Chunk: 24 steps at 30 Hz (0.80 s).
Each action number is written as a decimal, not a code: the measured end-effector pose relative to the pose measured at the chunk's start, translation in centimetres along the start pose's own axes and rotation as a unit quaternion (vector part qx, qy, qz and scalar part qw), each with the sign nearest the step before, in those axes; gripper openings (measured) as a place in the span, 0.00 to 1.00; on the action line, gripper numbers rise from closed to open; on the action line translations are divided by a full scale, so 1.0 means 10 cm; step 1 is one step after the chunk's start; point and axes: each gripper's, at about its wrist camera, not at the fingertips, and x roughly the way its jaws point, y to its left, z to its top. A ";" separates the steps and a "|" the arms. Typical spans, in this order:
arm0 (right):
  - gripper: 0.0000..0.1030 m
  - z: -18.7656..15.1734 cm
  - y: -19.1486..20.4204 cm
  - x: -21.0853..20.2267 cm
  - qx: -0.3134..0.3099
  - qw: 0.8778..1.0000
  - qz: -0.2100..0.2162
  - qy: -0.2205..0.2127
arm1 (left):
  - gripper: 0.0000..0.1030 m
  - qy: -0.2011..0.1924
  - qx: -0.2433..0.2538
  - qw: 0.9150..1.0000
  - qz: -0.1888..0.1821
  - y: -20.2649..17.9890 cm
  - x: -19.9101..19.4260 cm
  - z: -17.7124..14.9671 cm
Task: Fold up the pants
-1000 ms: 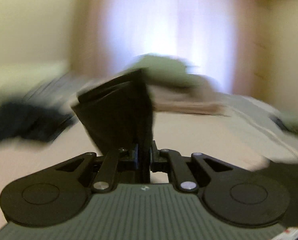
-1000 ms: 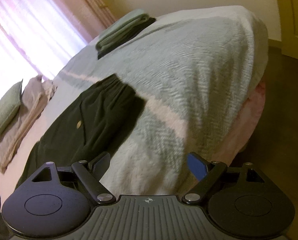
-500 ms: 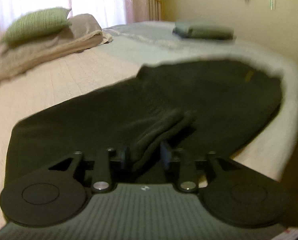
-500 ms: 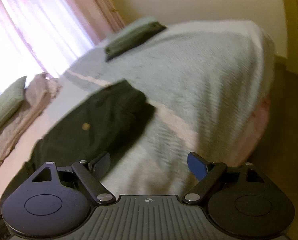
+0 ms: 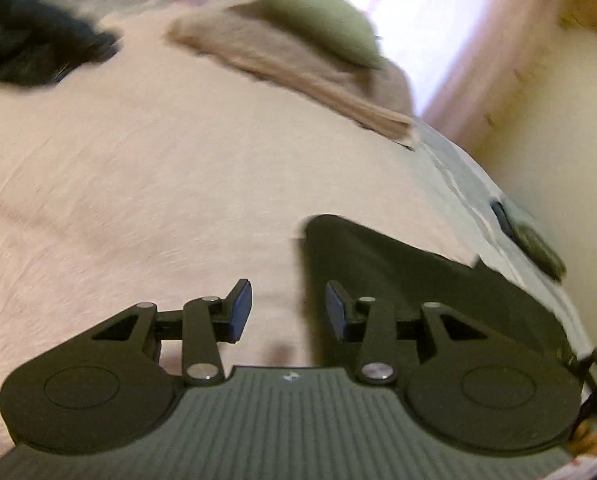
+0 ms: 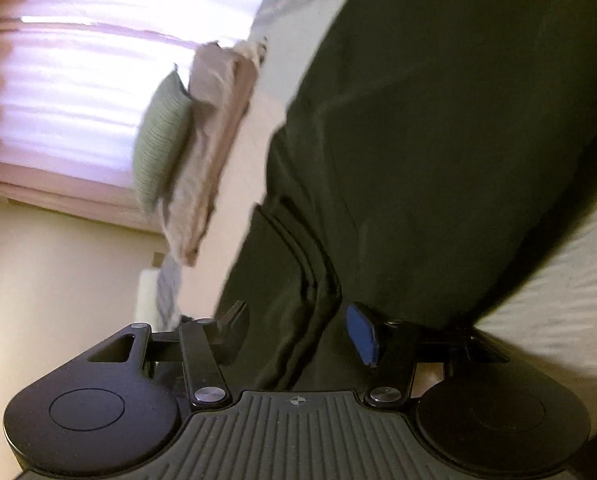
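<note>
While both hands swing low over the bed, the view is blurred but readable
Setting: a bed with a pink sheet, a grey blanket toward its far side, a green pillow on a folded tan cover by a bright curtained window
Pants: dark pants lie flat on the bed; a yellow tag shows near the top of the right view; a thick seam or folded edge runs down toward the right tool
Left gripper: the left gripper has its jaws partly apart with only pink sheet between them; a corner of the pants lies just beside its right finger, not pinched
What changed, left: a second ago it was clamped on a hanging stretch of dark cloth; half a second ago the cloth lay loose between the parting jaws; now the cloth is down and released
Right gripper: the right gripper is closing, with the raised seam of the pants between its fingers; the blue pad sits near the cloth, contact not yet clear
What changed, right: it was wide open above bare blanket, away from the pants; now it is right at the fabric
Meaning: one fold seems laid, and the right hand looks set to take hold for the next
</note>
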 end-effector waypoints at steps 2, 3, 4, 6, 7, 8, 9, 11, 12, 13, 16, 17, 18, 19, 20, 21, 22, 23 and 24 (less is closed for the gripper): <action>0.51 -0.01 0.02 0.12 -0.009 1.000 -0.028 0.003 | 0.34 0.008 -0.013 1.000 0.014 0.12 0.02 0.04; 0.51 -0.02 0.03 0.16 -0.009 0.999 -0.038 0.001 | 0.34 0.010 -0.014 1.000 0.015 0.15 0.02 0.03; 0.51 -0.02 0.05 0.20 -0.012 0.999 -0.041 -0.002 | 0.34 0.014 -0.014 1.000 0.014 0.17 0.00 0.03; 0.51 -0.03 0.12 0.28 -0.026 0.998 -0.053 -0.007 | 0.35 0.022 -0.009 1.000 0.006 0.14 0.06 0.04; 0.51 -0.06 0.14 0.31 -0.033 0.998 -0.057 -0.009 | 0.35 0.026 -0.006 1.000 0.003 0.11 0.11 0.04; 0.51 -0.07 0.16 0.35 -0.044 0.997 -0.056 -0.010 | 0.35 0.029 -0.003 1.000 0.001 0.10 0.16 0.04; 0.50 -0.09 0.19 0.38 -0.057 0.997 -0.059 -0.011 | 0.35 0.032 0.001 0.999 -0.003 0.07 0.18 0.03; 0.44 -0.17 0.29 0.42 -0.084 0.994 -0.063 -0.012 | 0.35 0.036 0.006 0.999 -0.007 0.00 0.27 -0.01; 0.36 -0.20 0.31 0.44 -0.093 0.994 -0.062 -0.012 | 0.35 0.037 0.006 0.999 -0.011 -0.01 0.28 -0.02; 0.31 -0.22 0.31 0.46 -0.094 0.994 -0.058 -0.014 | 0.35 0.038 0.006 0.999 -0.013 -0.01 0.29 -0.03; 0.17 -0.24 0.19 0.55 -0.074 0.996 -0.052 -0.010 | 0.35 0.037 0.010 0.999 -0.011 -0.01 0.30 -0.07; 0.10 -0.24 0.15 0.58 -0.068 0.996 -0.052 -0.007 | 0.35 0.040 0.008 0.999 -0.011 0.00 0.31 -0.07; 0.09 -0.24 0.14 0.57 -0.064 0.997 -0.046 -0.012 | 0.35 0.043 0.005 0.999 -0.011 0.01 0.31 -0.08; 0.08 -0.26 0.16 0.51 -0.069 0.997 -0.032 -0.025 | 0.35 0.041 0.003 0.999 -0.010 0.00 0.31 -0.09; 0.08 -0.29 0.23 0.44 -0.090 0.995 -0.024 -0.041 | 0.35 0.040 0.006 0.999 -0.009 0.00 0.29 -0.09; 0.08 -0.32 0.31 0.36 -0.115 0.991 -0.021 -0.058 | 0.35 0.039 0.009 0.999 -0.009 -0.01 0.28 -0.10; 0.08 -0.34 0.38 0.28 -0.136 0.988 -0.019 -0.077 | 0.35 0.039 0.012 0.999 -0.007 -0.01 0.27 -0.10; 0.07 -0.36 0.40 0.20 -0.147 0.985 -0.021 -0.090 | 0.35 0.038 0.015 0.999 -0.007 -0.02 0.26 -0.10; 0.07 -0.38 0.40 0.17 -0.155 0.983 -0.037 -0.094 | 0.35 0.038 0.018 0.999 -0.007 -0.03 0.26 -0.10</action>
